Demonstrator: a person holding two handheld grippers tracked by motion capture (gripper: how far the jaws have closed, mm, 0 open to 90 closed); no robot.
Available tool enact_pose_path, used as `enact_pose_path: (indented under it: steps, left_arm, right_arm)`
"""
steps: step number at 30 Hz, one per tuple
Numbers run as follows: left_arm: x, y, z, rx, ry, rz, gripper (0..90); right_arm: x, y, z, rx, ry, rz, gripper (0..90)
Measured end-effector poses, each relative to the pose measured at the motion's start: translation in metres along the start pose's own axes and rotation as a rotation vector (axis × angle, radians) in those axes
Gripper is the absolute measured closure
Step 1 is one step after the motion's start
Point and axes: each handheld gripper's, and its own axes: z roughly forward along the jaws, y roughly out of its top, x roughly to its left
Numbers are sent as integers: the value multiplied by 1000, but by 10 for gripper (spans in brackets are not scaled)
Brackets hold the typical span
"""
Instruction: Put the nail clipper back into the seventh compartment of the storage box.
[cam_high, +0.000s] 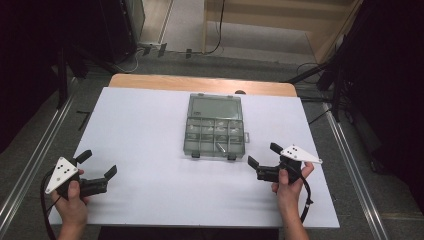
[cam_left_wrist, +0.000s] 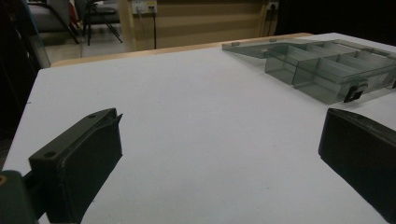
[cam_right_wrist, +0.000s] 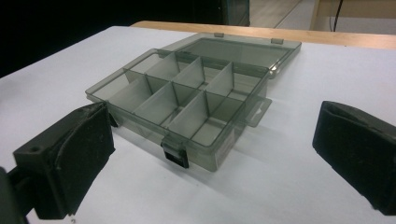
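Grippers sat wide open and empty as I watched: left gripper (cam_high: 97, 164), right gripper (cam_high: 261, 154), flanking the open compartment box (cam_high: 214, 127).

High view overhead, gripper views low, sharing compartment box (cam_high: 215, 127)

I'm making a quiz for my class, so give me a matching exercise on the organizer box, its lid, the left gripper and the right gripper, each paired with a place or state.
Column one:
1. organizer box
2. lid
3. left gripper
4. right gripper

Column two:
A. open, beside the box's near right corner
B. folded back flat on the table
C. open, far to the box's left
D. mid-table, dividers exposed

Pairs: 1-D, 2-B, 3-C, 4-A
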Motion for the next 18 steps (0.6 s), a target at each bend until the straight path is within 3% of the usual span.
enact_pose_path:
  steps: [18]
  left_arm:
    - [0, 0, 0, 1, 3, 1, 0]
  right_arm:
    - [-21, -21, -44, -22, -62, 28, 0]
